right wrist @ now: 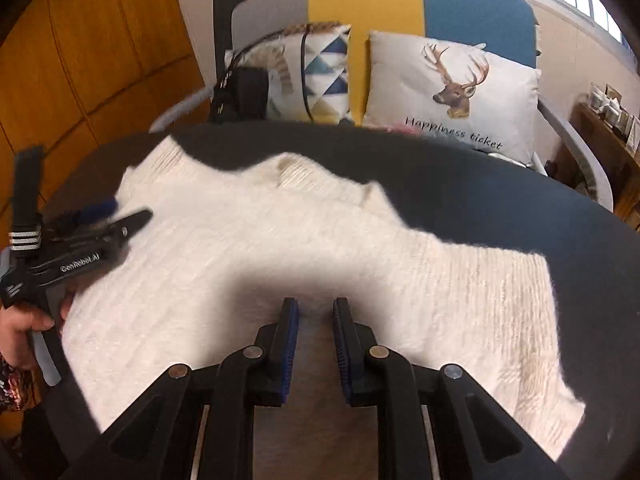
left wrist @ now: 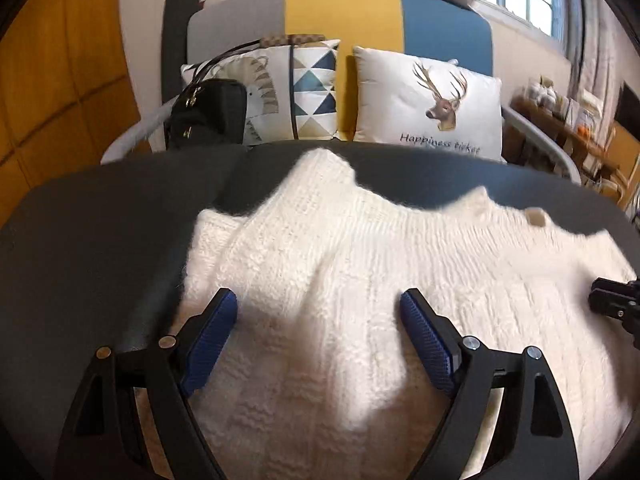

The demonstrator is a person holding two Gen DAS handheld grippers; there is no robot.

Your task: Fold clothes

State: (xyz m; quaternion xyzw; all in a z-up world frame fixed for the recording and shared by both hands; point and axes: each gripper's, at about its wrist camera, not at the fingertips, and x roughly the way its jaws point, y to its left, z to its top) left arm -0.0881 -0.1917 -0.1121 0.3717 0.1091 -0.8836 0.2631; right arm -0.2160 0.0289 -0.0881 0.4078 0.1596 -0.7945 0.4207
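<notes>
White sweater (left wrist: pixel 340 280) under wide left jaws, seemingly ungripped

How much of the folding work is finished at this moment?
Done: the white knitted sweater lies spread on the dark table; no clean fold shows, only rumpled edges. In hand: nothing is gripped. The left gripper stands wide open over the knit; the right gripper has a narrow gap with no cloth visibly pinched. Left: apparently all the folds.

Counter (right wrist: pixel 500 200): bare dark margin around white sweater (right wrist: pixel 280 248); far edge blocked by cushions (right wrist: pixel 452 92) and black bag (left wrist: pixel 208 114).
</notes>
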